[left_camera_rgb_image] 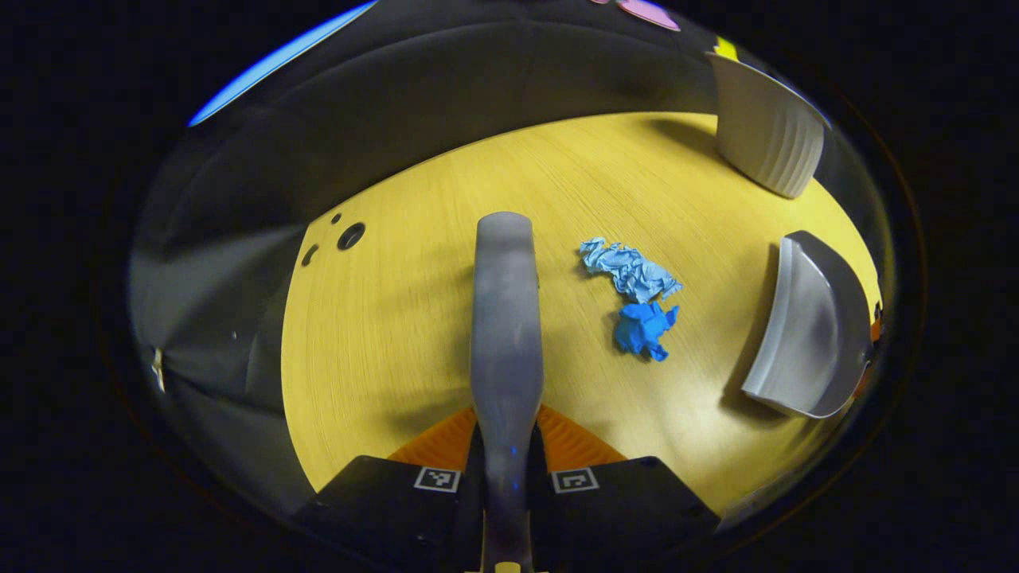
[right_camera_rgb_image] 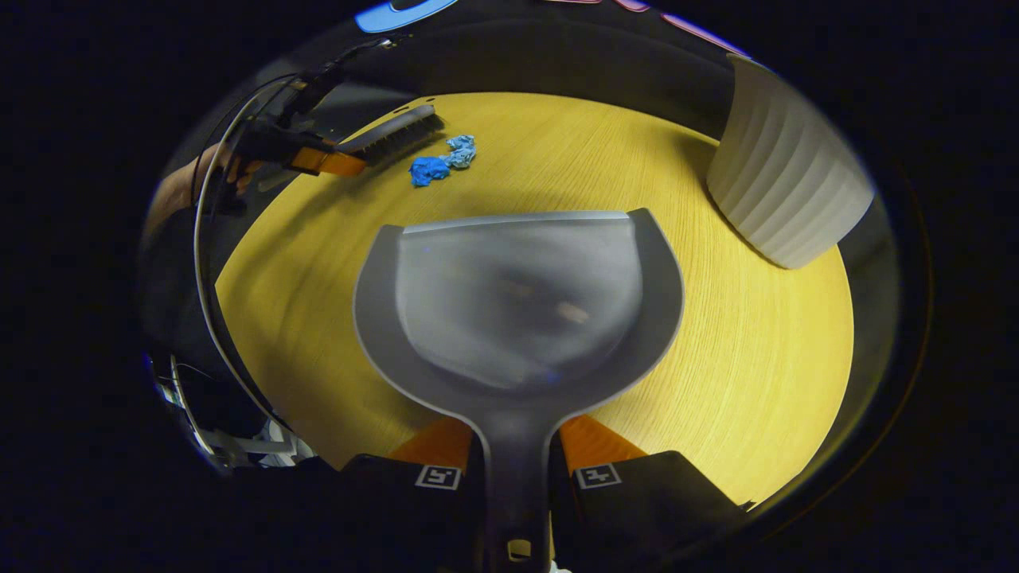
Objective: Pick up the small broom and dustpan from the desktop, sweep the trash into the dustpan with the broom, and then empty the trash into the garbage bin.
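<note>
L hand-held gripper [left_camera_rgb_image: 506, 469]: I've got it clenched on broom [left_camera_rgb_image: 505, 318] handle.
R hand-held gripper [right_camera_rgb_image: 516, 477]: grasping dustpan [right_camera_rgb_image: 517, 306] handle, pan over counter [right_camera_rgb_image: 756, 358].
Trash [left_camera_rgb_image: 633, 294]: 2 blue wads btwn broom & dustpan.
Bin [right_camera_rgb_image: 784, 191]: far counter edge.

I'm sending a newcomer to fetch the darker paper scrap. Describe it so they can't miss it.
On the yellow desktop, between the broom and the grey dustpan, lie two crumpled scraps touching. Take the deep blue scrap, compact and nearer; the pale blue scrap is longer.
</note>
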